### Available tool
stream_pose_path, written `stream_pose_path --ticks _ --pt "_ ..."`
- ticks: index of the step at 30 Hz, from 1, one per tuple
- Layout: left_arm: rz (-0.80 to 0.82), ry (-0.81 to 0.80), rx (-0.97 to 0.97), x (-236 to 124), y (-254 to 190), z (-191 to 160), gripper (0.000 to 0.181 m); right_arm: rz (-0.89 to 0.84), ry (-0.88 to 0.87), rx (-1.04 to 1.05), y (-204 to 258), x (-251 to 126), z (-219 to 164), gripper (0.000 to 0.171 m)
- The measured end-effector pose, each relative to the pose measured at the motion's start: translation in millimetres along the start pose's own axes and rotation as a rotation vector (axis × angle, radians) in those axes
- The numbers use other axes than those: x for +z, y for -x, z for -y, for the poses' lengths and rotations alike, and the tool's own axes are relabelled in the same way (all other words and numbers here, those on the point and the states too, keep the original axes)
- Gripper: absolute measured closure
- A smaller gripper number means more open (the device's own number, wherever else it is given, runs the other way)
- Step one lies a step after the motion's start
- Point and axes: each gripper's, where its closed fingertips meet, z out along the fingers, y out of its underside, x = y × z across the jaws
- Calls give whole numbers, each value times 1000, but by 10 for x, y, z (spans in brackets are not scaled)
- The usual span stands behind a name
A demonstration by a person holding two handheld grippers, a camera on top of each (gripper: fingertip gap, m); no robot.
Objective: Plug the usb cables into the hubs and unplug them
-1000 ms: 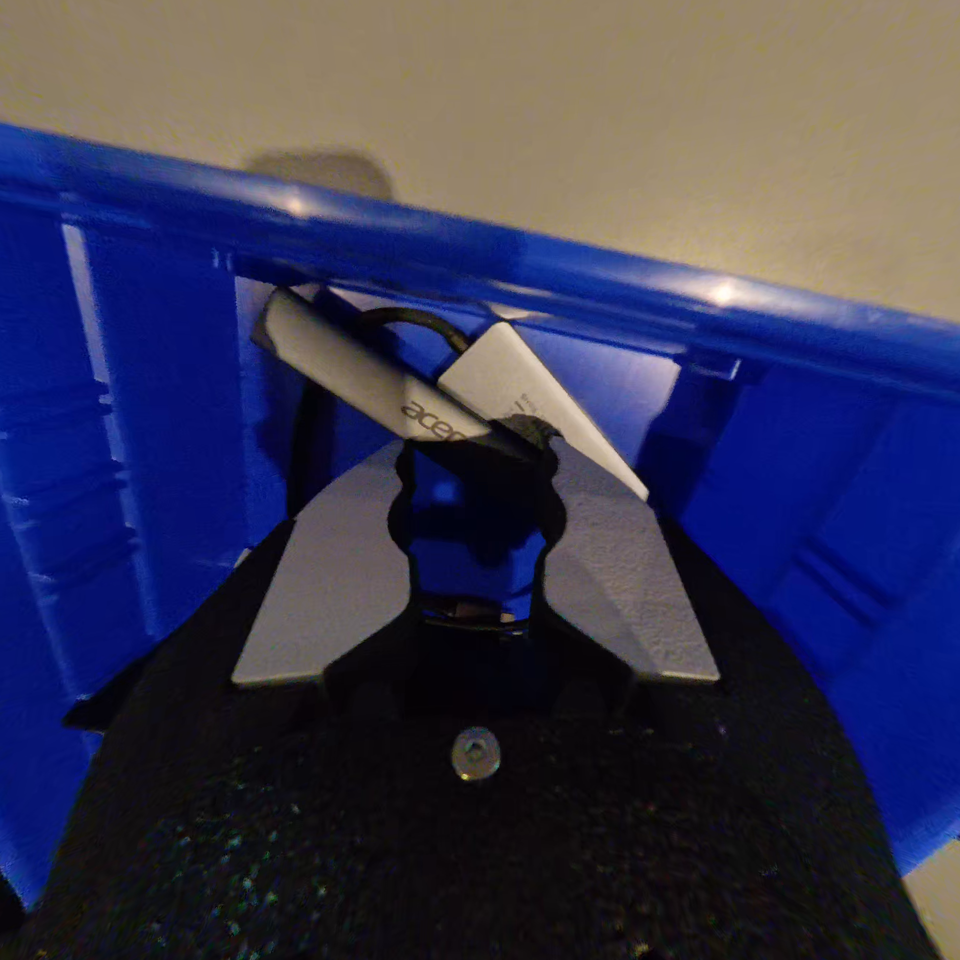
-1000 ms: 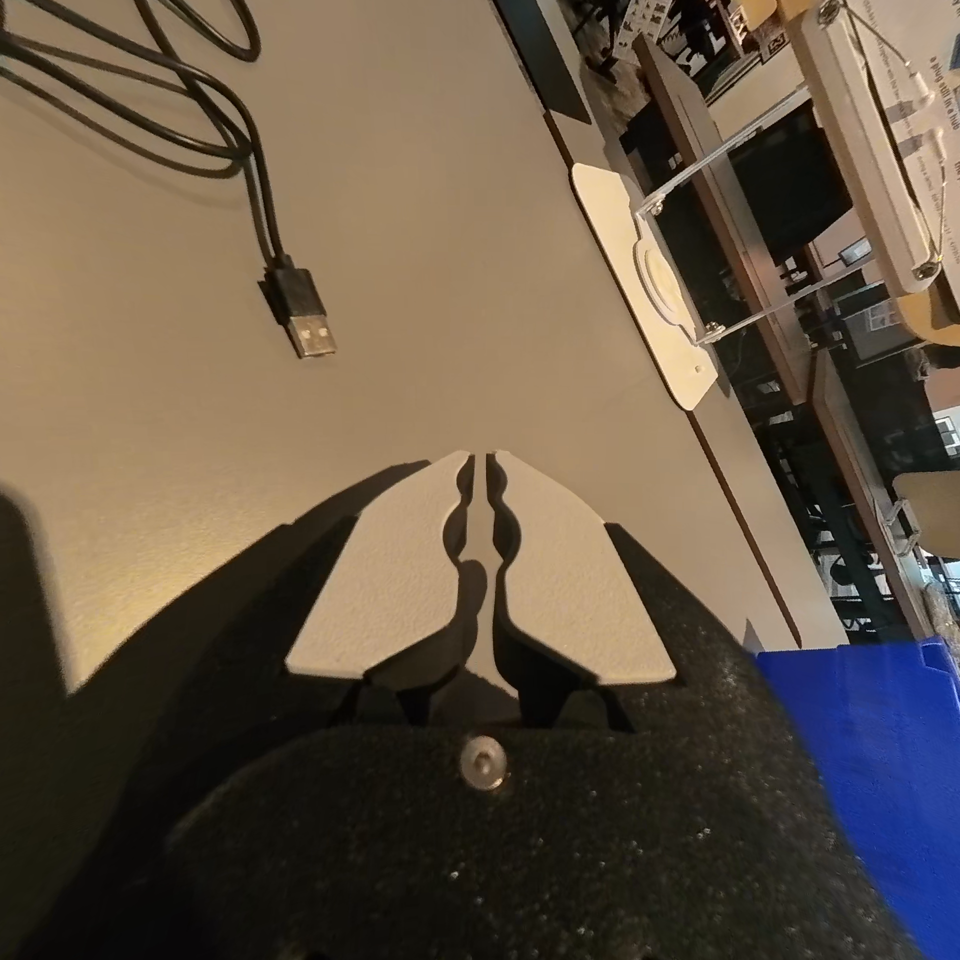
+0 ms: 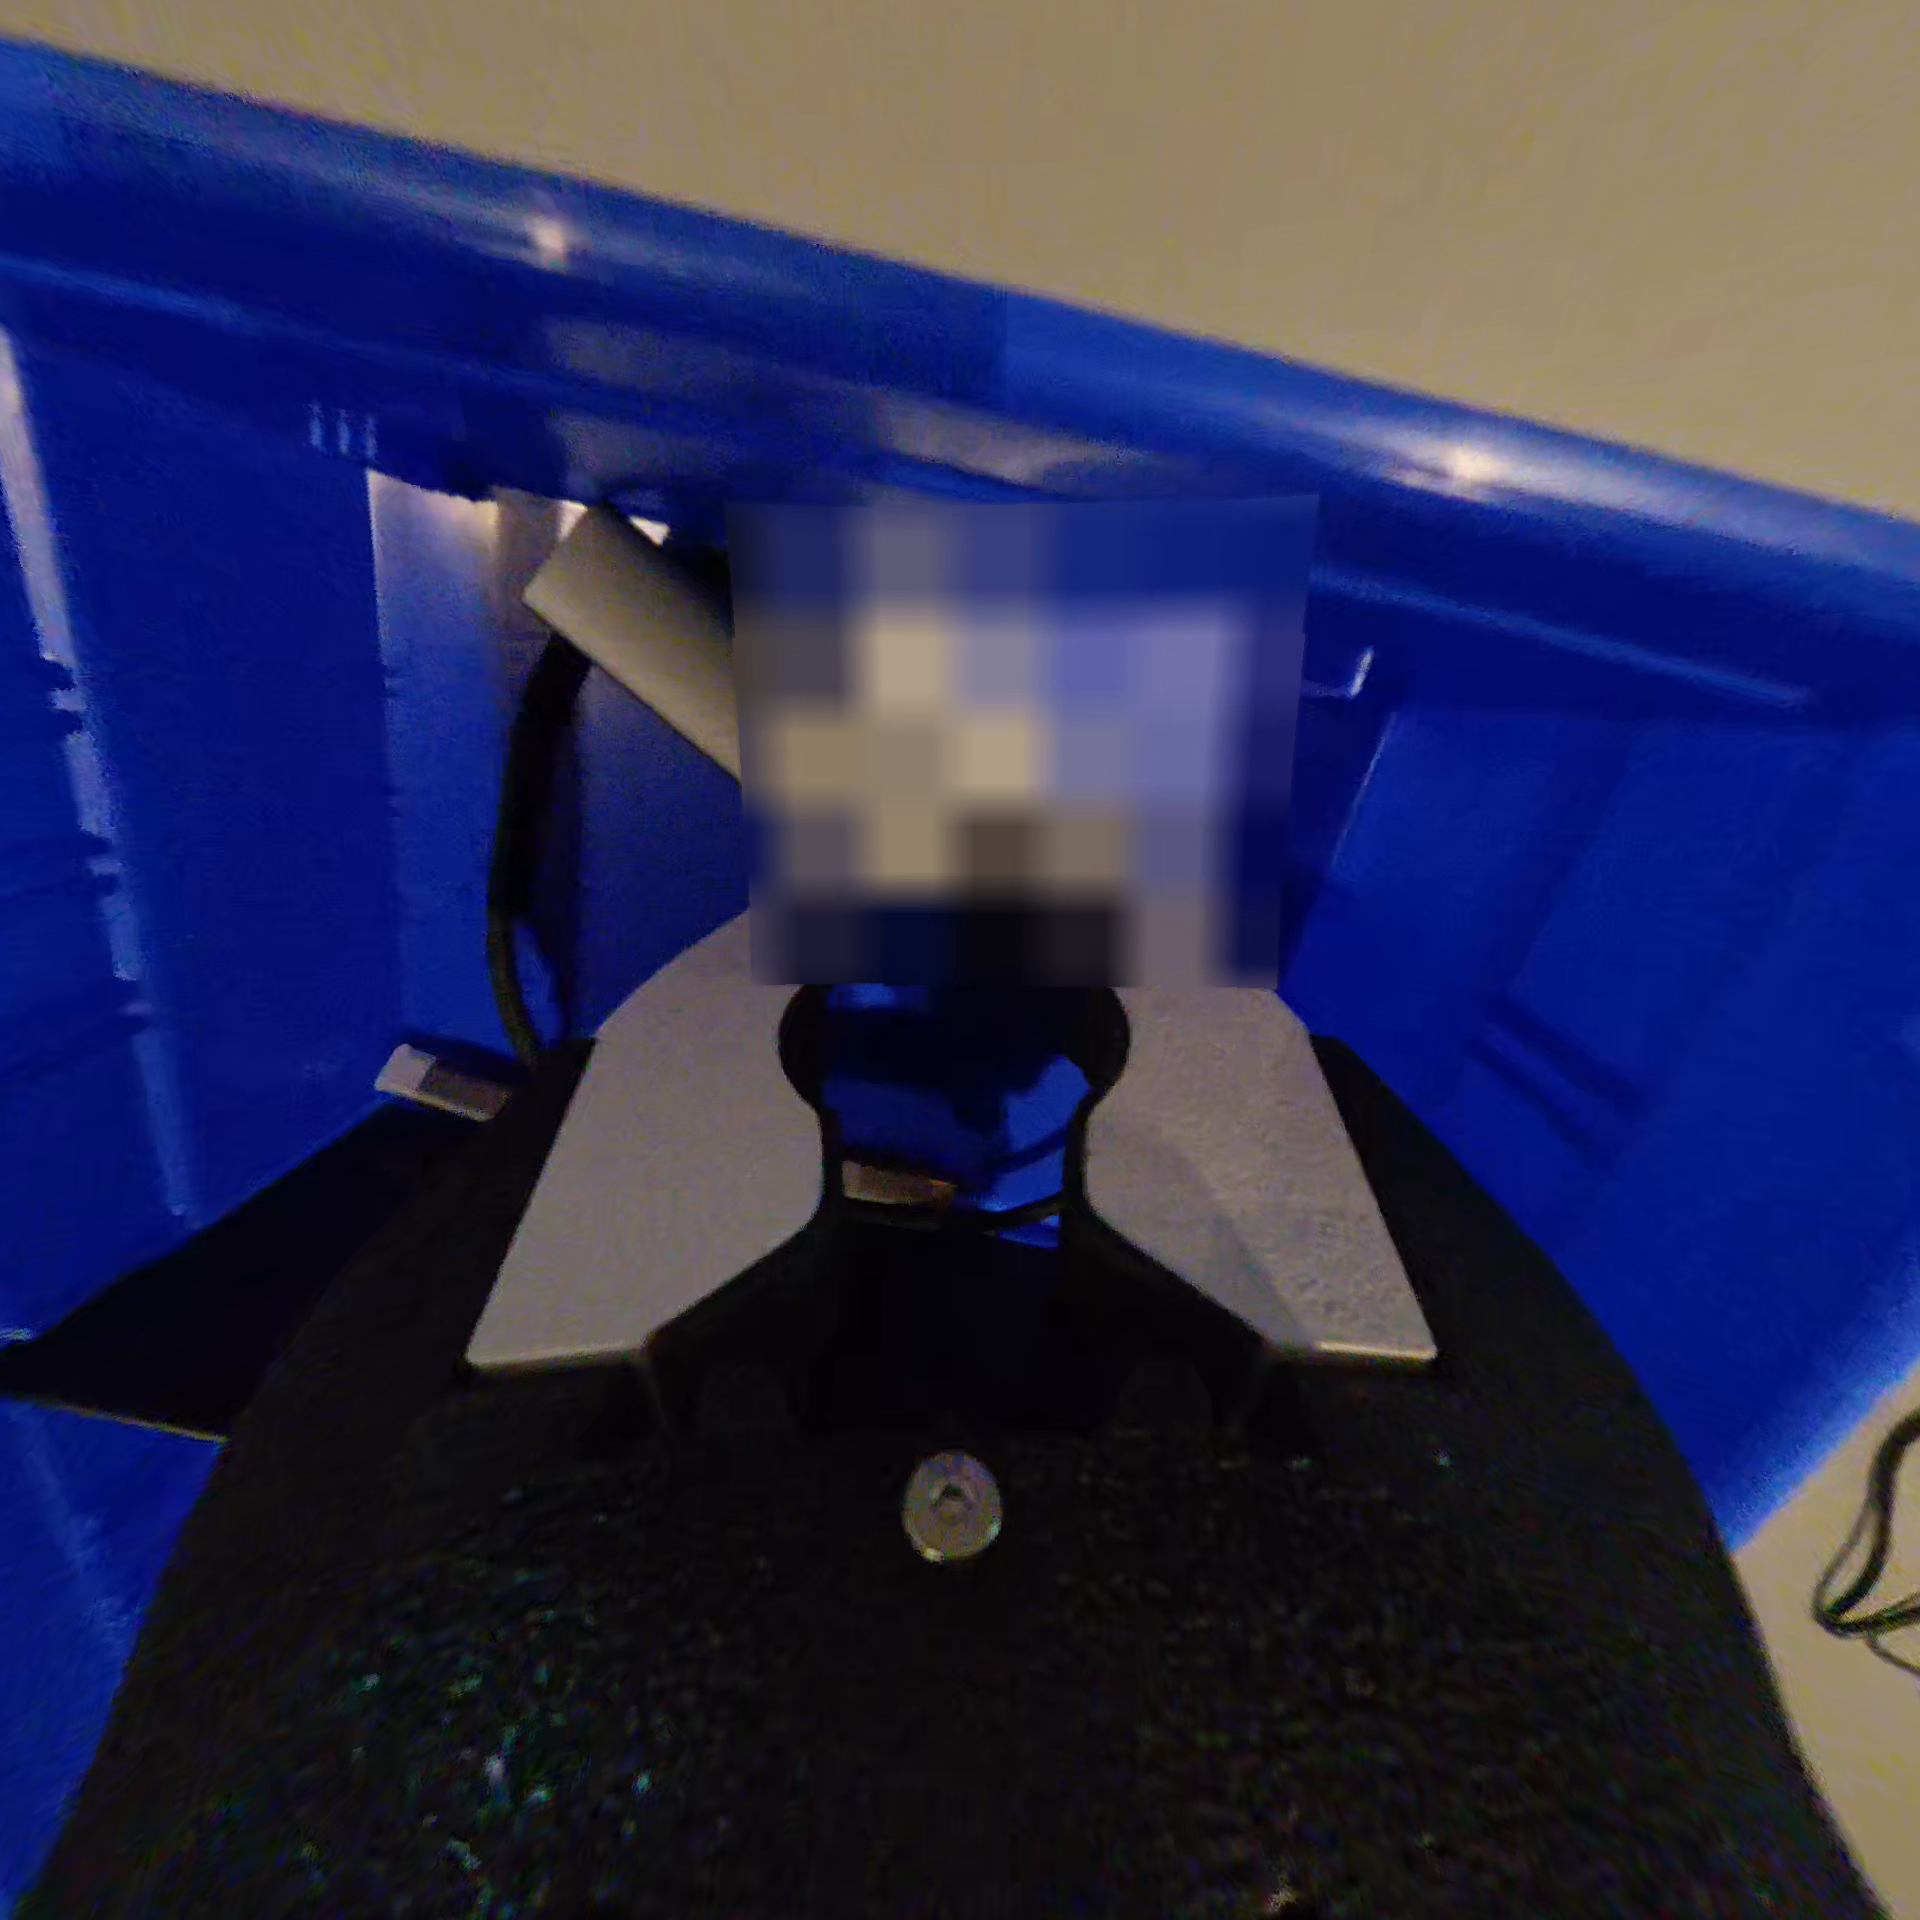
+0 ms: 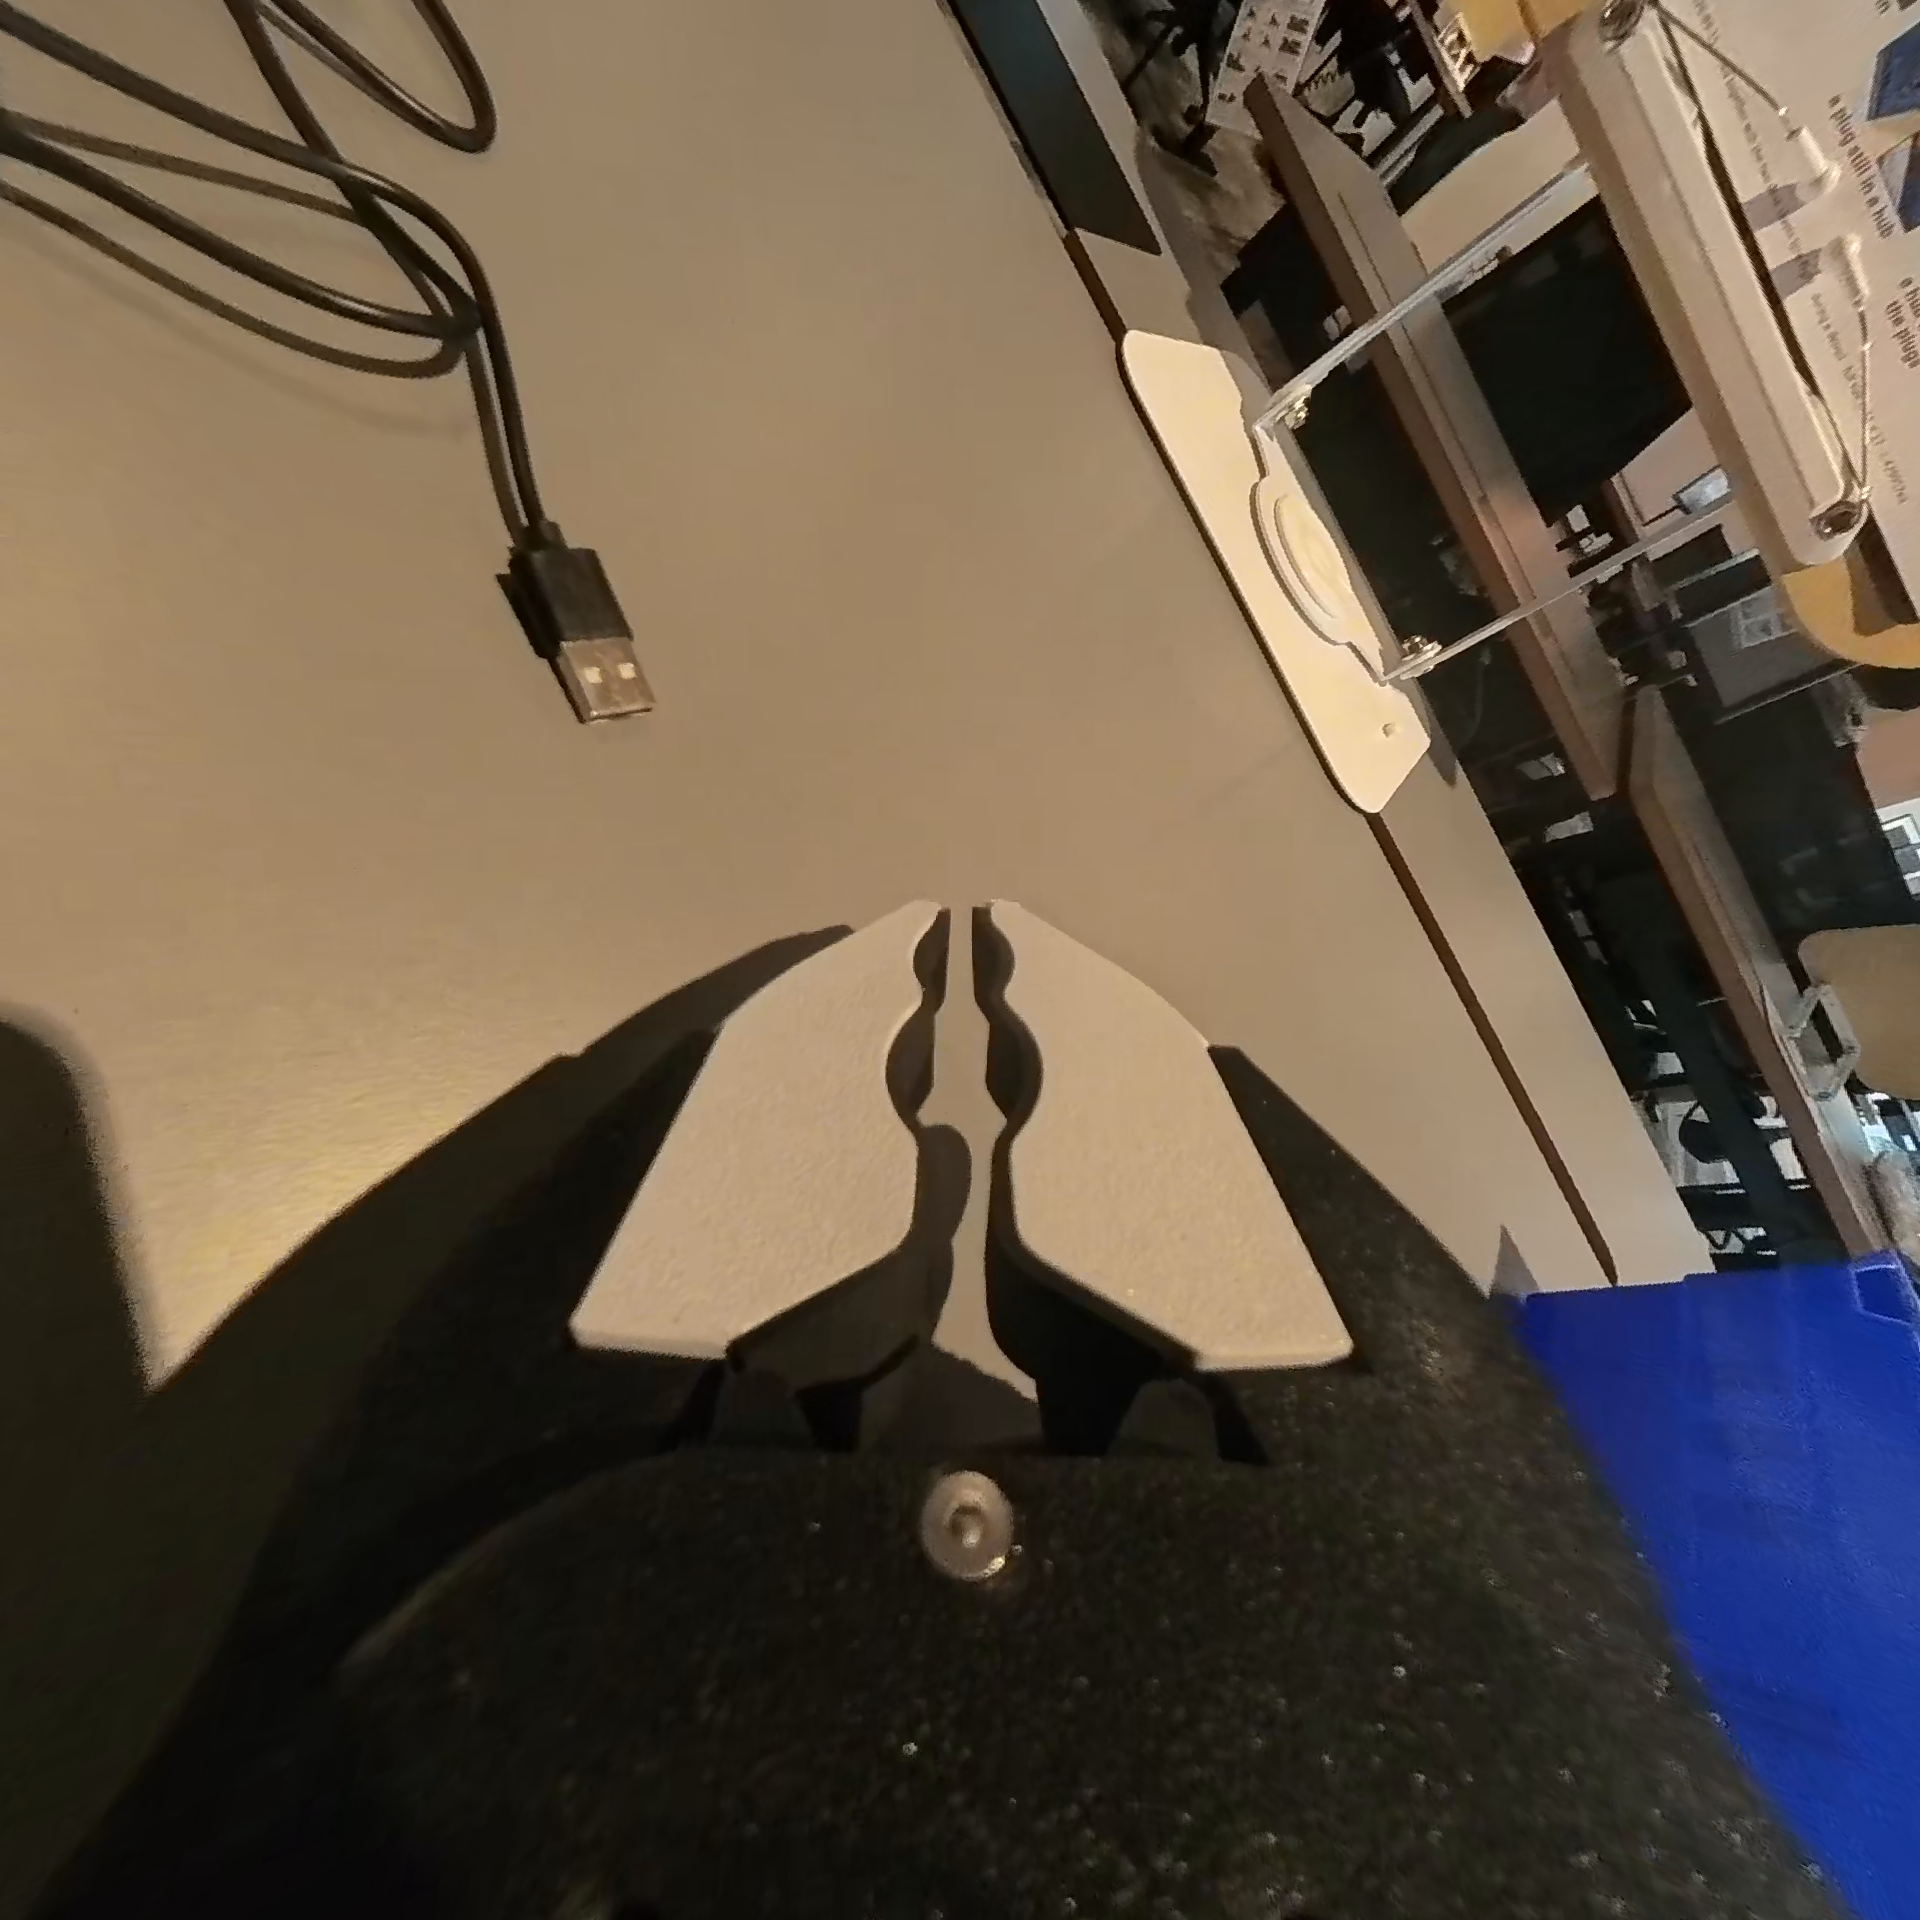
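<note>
In the left wrist view my left gripper (image 3: 951,977) reaches into a blue bin (image 3: 1351,457). Its jaws stand a hub's width apart on the near end of a grey hub (image 3: 634,634); a mosaic patch hides the fingertips and the grip. The hub's black cord (image 3: 520,852) hangs down to a metal plug (image 3: 442,1081). Another metal plug (image 3: 894,1184) shows through the gap between the fingers. In the right wrist view my right gripper (image 4: 961,914) is shut and empty above the beige table (image 4: 831,468). A black USB cable (image 4: 312,197) lies up to its left, its plug (image 4: 592,644) pointing towards me.
The bin's blue walls (image 3: 208,727) close in on both sides of the left gripper. A loop of black cable (image 3: 1870,1590) lies on the table outside the bin. A white stand base (image 4: 1278,582) sits at the table's right edge (image 4: 1455,935). The blue bin's corner (image 4: 1766,1558) is at my lower right. The tips of one gripper are about 55 cm away from the tips of the other.
The left gripper and the grey hub have shifted against the bin, whose rim sits higher in view; the hub's cord and plug now show at the left. The right gripper has not moved.
</note>
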Motion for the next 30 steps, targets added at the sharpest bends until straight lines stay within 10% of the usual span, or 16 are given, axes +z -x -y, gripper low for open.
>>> stream_pose_path --ticks 30 --pt "88 -308 87 -568 215 201 178 18 7 12 3 -1 -16 167"
